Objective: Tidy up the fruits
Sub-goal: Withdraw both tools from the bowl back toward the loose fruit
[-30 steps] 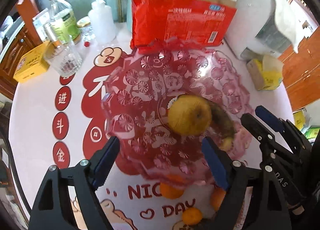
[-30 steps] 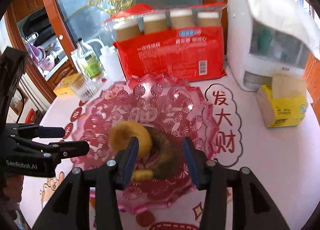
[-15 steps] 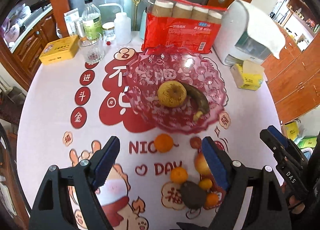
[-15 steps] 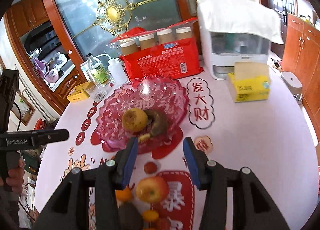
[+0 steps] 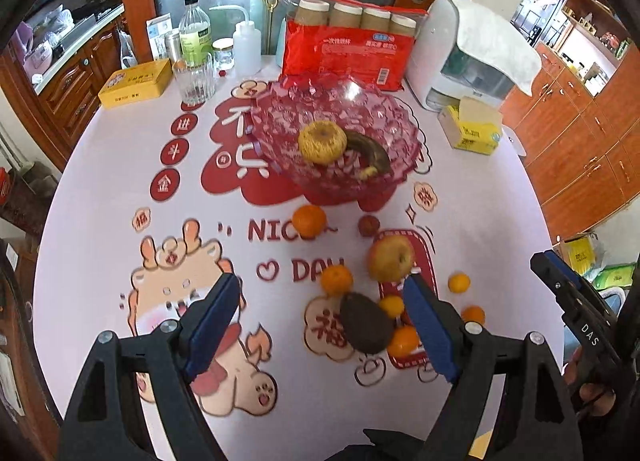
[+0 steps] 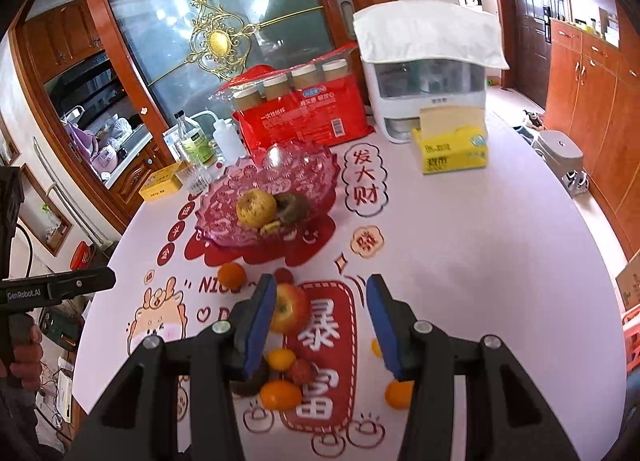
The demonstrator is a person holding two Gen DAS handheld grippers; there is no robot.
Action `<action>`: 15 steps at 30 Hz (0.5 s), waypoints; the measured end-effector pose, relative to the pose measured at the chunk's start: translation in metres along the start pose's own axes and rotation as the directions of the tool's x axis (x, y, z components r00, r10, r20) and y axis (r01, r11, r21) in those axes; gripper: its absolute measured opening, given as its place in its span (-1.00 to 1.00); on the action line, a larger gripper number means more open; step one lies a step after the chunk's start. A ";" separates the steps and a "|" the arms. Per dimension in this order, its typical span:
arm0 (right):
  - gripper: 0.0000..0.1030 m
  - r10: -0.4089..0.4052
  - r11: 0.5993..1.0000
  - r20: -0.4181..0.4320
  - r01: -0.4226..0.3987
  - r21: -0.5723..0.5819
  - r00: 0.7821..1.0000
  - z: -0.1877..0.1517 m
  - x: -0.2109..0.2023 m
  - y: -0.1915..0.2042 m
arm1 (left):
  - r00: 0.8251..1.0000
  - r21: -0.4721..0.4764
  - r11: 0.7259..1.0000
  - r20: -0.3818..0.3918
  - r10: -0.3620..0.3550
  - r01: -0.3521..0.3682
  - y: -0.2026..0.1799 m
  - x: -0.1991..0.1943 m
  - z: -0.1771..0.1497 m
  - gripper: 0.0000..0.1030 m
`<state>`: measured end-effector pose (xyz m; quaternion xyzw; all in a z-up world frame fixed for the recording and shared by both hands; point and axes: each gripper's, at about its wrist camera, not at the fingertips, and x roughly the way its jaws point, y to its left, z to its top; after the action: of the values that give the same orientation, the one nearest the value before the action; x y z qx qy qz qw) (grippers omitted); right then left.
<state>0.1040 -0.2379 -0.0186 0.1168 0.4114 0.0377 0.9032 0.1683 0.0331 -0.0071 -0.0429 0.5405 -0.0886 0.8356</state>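
Sitting in the upper middle of the left wrist view is the pink glass bowl [image 5: 280, 117], with a yellowish pear [image 5: 322, 141] in it and a dark banana [image 5: 370, 153] curled just right of the pear. The banana's long axis runs from upper left to lower right, pale stem end pointing lower left. Below the bowl, loose fruit is scattered on the table [image 5: 100, 189]: a red-yellow apple [image 5: 391, 257], several oranges [image 5: 309, 220], and a dark avocado [image 5: 366, 323] lying tilted, long axis upper left to lower right. The left gripper [image 5: 326, 327] hangs over the lower frame, jaws wide apart, empty. The right gripper [image 6: 321, 325] is also spread, nothing between its pads, the apple [image 6: 290, 307] just beside its left finger.
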 end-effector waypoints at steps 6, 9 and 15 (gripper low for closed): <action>-0.08 -0.006 1.000 -0.035 0.007 0.016 0.999 -0.026 -0.013 -0.016 | 0.999 -0.009 1.000 -0.031 -0.011 0.010 -0.014 0.004 -0.032 0.61; -0.08 -0.006 0.999 -0.063 0.008 0.034 0.998 -0.038 -0.016 -0.028 | 0.998 -0.015 1.000 -0.052 -0.022 0.022 -0.023 0.011 -0.046 0.61; -0.08 -0.017 0.998 -0.127 0.025 0.063 0.992 -0.062 -0.009 -0.046 | 0.995 -0.014 0.999 -0.094 -0.034 0.033 -0.040 0.032 -0.069 0.61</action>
<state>0.0501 -0.2727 -0.0622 0.1389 0.4698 0.0220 0.8715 0.1143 -0.0110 -0.0576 -0.0528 0.5790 -0.1011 0.8073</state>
